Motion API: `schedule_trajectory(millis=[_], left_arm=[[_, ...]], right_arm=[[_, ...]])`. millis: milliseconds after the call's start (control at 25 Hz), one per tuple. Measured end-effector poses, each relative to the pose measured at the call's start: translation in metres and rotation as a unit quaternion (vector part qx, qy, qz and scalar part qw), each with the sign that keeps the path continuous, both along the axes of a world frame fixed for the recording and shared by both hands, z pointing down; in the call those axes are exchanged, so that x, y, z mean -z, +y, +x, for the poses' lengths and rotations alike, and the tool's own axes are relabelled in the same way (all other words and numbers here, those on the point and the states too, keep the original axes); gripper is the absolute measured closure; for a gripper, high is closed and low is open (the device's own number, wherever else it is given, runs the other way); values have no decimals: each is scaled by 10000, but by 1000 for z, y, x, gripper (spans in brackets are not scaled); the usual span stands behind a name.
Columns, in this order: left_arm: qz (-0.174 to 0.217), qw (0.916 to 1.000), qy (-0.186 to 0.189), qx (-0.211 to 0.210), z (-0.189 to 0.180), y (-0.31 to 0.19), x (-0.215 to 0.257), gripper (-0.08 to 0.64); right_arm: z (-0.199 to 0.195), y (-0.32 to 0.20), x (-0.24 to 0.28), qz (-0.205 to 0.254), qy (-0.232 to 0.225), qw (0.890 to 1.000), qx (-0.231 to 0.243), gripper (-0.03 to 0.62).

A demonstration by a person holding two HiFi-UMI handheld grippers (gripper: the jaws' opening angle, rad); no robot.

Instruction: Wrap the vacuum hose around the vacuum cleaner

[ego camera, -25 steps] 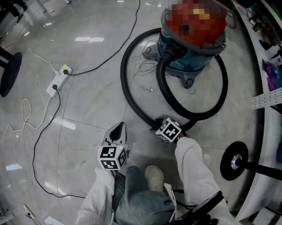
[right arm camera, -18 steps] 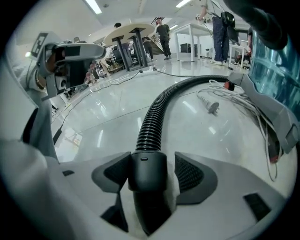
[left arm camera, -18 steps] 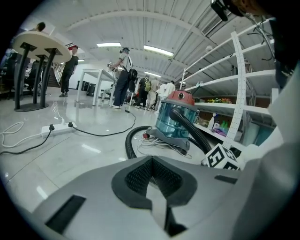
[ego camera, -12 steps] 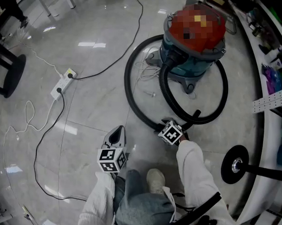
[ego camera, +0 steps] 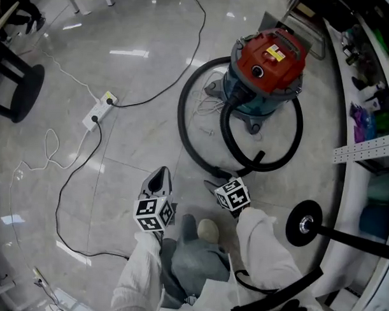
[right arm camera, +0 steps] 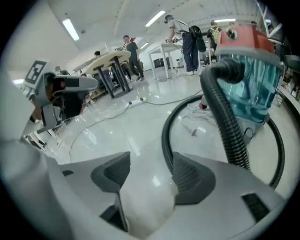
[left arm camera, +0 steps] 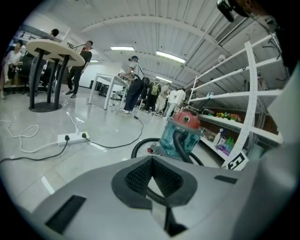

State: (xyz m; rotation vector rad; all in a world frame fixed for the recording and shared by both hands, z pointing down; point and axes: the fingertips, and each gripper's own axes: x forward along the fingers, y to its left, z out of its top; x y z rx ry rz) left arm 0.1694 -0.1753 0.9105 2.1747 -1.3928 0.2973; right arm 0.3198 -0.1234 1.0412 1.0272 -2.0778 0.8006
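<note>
1. The right gripper (right arm camera: 151,176) has just spread its fingers wide and pulled up off the hose (ego camera: 180,120). Nothing's between them now. The left gripper (left arm camera: 153,180) has its fingers closed together, empty.
2. The hose lies on the floor just ahead of the right fingers, looped loosely round the vacuum cleaner (ego camera: 267,60). I'd say the wrap's basically done.
3. The power strip (ego camera: 98,109) and black cable (ego camera: 155,97) are well out beyond the left fingers. A round stand base (ego camera: 304,224) is off to the right. Nothing's really in the way.
</note>
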Motion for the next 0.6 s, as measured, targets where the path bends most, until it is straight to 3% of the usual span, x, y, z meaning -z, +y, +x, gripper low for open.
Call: schedule_trajectory(millis=[80,240,360,400,440,480,600], left_arm=[[-13,10000,68,10,0,5,58,560],[2,10000,4,92,-17,11,184,560],[121,9995,-109,255,-32,15,287,560],[159,9993,-129,324,-38,15,321,560],[191,9989,-128,398,-43,15,356,560],[213,9986,-108,476,-48,16,389,560],[235,9978,-16,624,-62,23,472,560]], right_arm=[[-10,5,66,31,-210,9995,-246,296],[-18,6,207,-25,-869,9839,-1561,308],[-8,12,320,136,-667,9734,-2187,326],[-3,14,357,236,-448,9713,-2324,378],[3,17,394,326,-230,9684,-2461,501],[6,21,428,381,-73,9654,-2579,568],[-3,34,511,386,32,9608,-2745,568]])
